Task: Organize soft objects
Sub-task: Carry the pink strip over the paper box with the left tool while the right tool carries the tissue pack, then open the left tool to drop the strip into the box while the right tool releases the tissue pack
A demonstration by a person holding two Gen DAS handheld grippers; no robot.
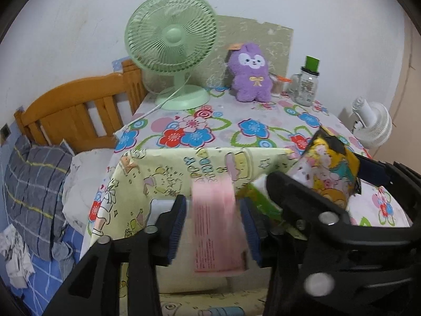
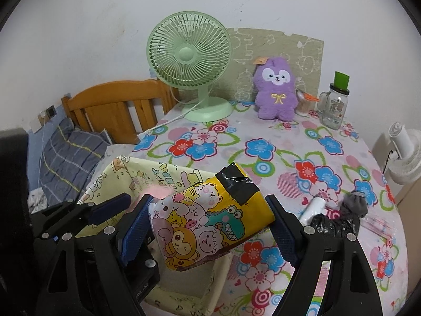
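Note:
My right gripper is shut on a yellow cartoon-print soft pack with black tape on its top, held above a pale yellow fabric basket. The pack also shows in the left wrist view. My left gripper is open, its jaws apart on either side of a blurred pink packet that touches neither pad, over the basket. A purple plush toy sits upright at the back of the table. A white roll and a grey and black soft bundle lie at right.
A green desk fan stands at the back left of the floral table. A glass jar with a green lid stands at back right. A wooden headboard and a grey pillow lie left. A white fan is right.

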